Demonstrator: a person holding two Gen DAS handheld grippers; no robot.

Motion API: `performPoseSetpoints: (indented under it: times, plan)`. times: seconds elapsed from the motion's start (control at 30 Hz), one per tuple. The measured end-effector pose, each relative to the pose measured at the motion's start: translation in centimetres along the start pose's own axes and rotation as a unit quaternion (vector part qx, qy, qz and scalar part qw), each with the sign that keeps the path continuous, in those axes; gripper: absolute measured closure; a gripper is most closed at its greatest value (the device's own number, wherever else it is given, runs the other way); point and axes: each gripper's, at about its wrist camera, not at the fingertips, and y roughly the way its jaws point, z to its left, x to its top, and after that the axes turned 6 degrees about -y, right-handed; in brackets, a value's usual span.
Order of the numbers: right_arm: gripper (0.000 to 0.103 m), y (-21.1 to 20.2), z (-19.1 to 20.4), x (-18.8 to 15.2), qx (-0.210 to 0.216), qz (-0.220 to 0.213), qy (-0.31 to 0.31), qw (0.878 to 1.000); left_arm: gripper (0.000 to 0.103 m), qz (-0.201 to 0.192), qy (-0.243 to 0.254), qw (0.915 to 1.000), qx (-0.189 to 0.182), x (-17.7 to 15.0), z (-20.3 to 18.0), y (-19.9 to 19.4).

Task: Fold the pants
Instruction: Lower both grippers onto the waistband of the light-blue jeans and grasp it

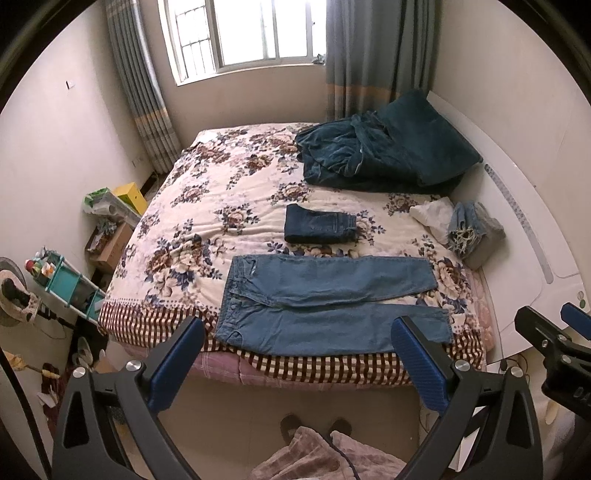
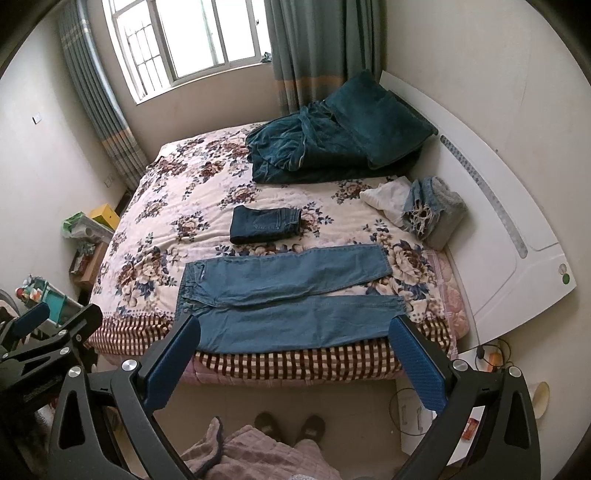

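Lying flat along the near edge of the bed (image 1: 177, 229): light blue jeans (image 1: 325, 306), unfolded, waistband toward the bed's left side, legs running toward the right side by the white headboard (image 1: 517, 229). The two legs are side by side, slightly splayed at the hems; the nearer leg sits right at the checked border of the floral bedspread (image 2: 155, 206).

Left gripper (image 1: 297, 338) hovers above the floor short of the bed's near edge, jaws wide apart, holding nothing; blue pads (image 1: 177, 365) frame the jeans' lower leg. Right gripper (image 2: 295, 338) is the same: jaws spread wide, empty, not touching the fabric. Its fingers (image 2: 417, 365) line up roughly with the near hem, and the other one with the waistband corner. In the left wrist view, part of the right gripper shows at the right edge.

Other items on the bed:
- a folded pair of dark jeans (image 1: 319, 224) near the middle, just behind the light pair, apart from it
- dark teal blanket (image 1: 380, 147), rumpled, in the far right corner against the headboard
- a stack of folded denim and grey cloth (image 1: 476, 232) at the right edge, with white fabric (image 1: 432, 214) beside it

The person's slippered feet (image 2: 290, 424) are on the floor below the near edge. Window (image 1: 240, 33) with curtains behind the far edge.
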Motion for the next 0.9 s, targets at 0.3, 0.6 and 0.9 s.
performPoseSetpoints:
  times: [0.3, 0.6, 0.9]
  plan:
    - [0.0, 6.2, -2.5, -0.4, -0.003, 0.024, 0.005, 1.0, 0.0, 0.001, -0.02, 0.9986, 0.05, -0.5, -1.8, 4.7]
    - [0.0, 19.2, -5.1, 0.9, -0.034, 0.037, -0.009, 0.999, 0.0, 0.043, -0.022, 0.9946, 0.092, -0.7, -3.2, 14.7]
    - [0.0, 35.8, -7.1, 3.7, -0.058, 0.086, 0.017, 0.994, 0.0, 0.101, -0.004, 0.99, 0.098, 1.8, -3.3, 28.3]
